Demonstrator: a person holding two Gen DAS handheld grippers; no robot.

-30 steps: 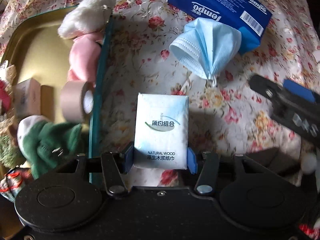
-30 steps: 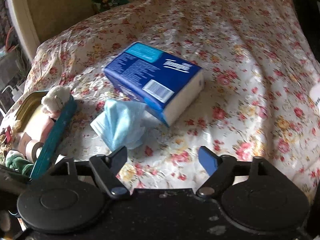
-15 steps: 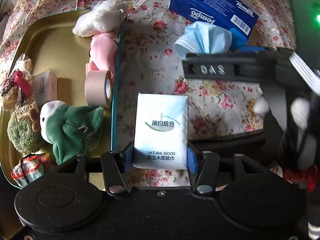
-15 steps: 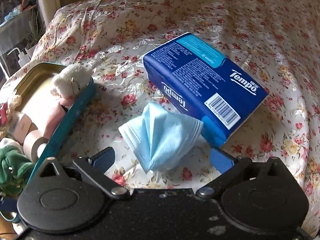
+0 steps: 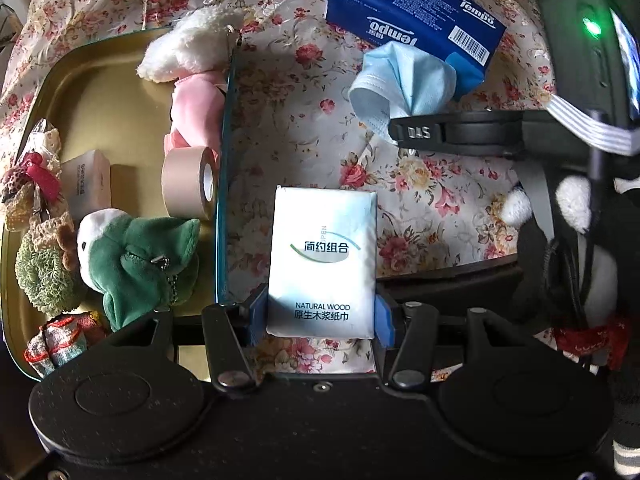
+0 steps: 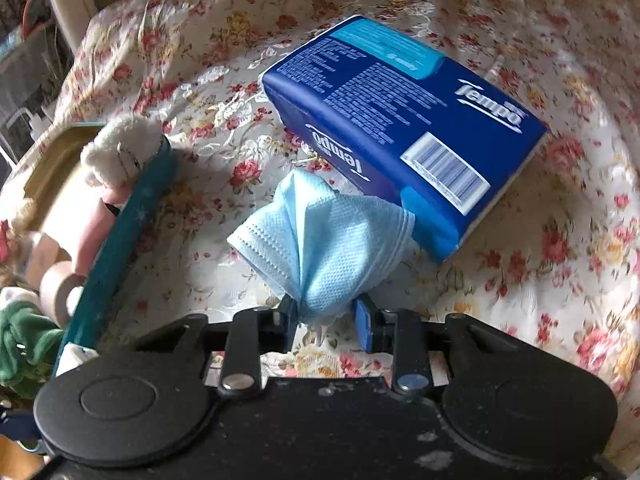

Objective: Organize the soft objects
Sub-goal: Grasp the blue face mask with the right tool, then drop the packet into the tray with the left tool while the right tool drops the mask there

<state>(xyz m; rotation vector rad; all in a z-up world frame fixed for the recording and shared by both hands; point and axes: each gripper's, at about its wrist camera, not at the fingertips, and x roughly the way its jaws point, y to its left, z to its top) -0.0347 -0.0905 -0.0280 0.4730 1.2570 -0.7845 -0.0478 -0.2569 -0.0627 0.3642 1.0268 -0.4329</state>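
Left gripper (image 5: 322,314) points steeply down, blue pads clamped on the lower end of a white tissue pack (image 5: 323,258), one pad on each side; the pack lies over the floral cloth (image 5: 280,120), just right of the tin's (image 5: 96,92) teal rim. Right gripper (image 6: 327,316): jaws have just been closing, and they now pinch the bunched lower end of a blue face mask (image 6: 324,240), fabric squeezed between the pads. The mask fans out above the grip, its far edge touching the near corner of a blue Tempo pack (image 6: 404,128), which rests on the cloth. In the left view the right gripper's black body crosses just below the mask. Inside the tin, along the rim: a white-and-pink plush (image 5: 192,72) with its white part over the rim's far end, a tape roll (image 5: 190,182) on its side, a green plush (image 5: 136,256). Further in: a small white box (image 5: 86,184), crocheted pieces (image 5: 44,276) at the left wall. A black-and-white plush (image 5: 576,248) sits at the right edge of the left view, partly hidden by cables
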